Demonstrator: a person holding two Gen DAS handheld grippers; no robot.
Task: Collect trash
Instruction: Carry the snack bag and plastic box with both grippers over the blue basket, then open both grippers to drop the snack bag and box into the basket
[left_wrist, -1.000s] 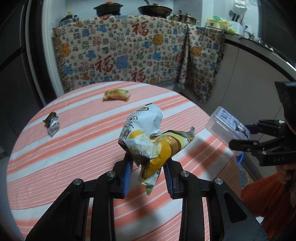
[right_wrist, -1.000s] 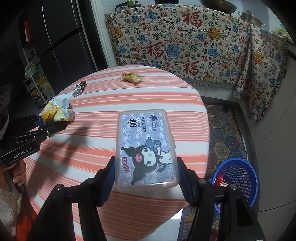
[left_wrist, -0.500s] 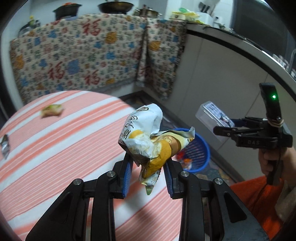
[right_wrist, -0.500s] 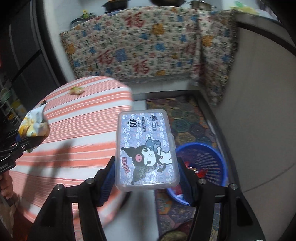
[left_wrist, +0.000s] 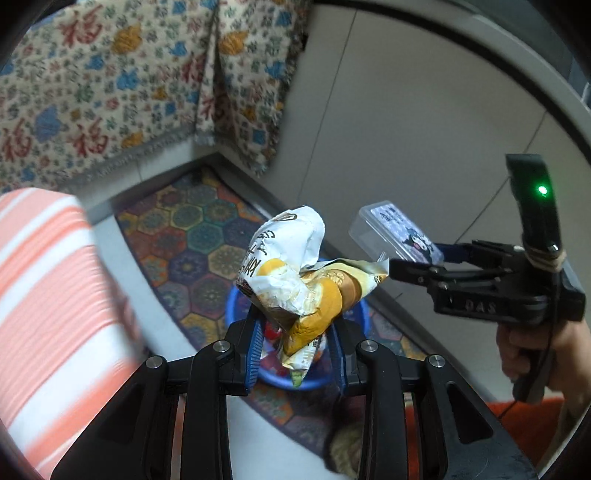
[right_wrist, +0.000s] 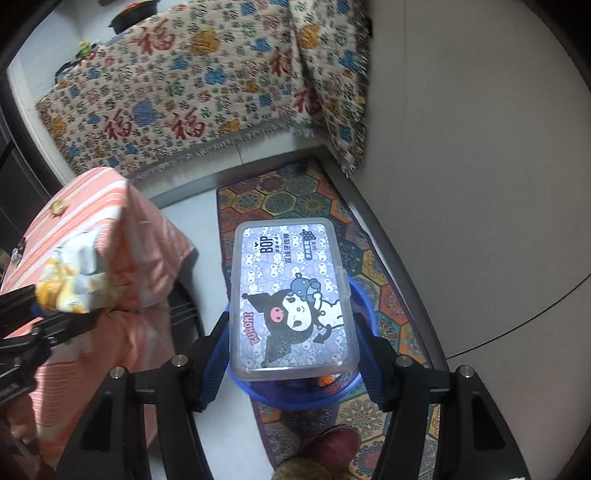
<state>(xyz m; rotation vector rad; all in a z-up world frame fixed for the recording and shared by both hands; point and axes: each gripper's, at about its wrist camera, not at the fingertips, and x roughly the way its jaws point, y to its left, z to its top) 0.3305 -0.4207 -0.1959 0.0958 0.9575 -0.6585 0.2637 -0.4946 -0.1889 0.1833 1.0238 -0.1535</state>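
Note:
My left gripper (left_wrist: 297, 354) is shut on a crumpled white and yellow snack wrapper (left_wrist: 295, 280) and holds it above a blue plastic basket (left_wrist: 236, 306) on the floor. My right gripper (right_wrist: 291, 350) is shut on a clear plastic box with a cartoon label (right_wrist: 291, 295), held directly over the same basket (right_wrist: 295, 395). In the left wrist view the right gripper and its box (left_wrist: 395, 232) are to the right of the wrapper. In the right wrist view the wrapper (right_wrist: 74, 288) is at the left.
A round table with an orange striped cloth (right_wrist: 92, 221) stands to the left, with a small wrapper (right_wrist: 57, 207) on it. A patterned mat (right_wrist: 295, 195) lies under the basket. A patterned cloth (right_wrist: 184, 92) covers the counter behind. A grey cabinet wall (right_wrist: 461, 147) is at the right.
Both grippers have swung right, away from the table, and now hold the wrapper and the box over the blue basket. Both stay shut on their objects.

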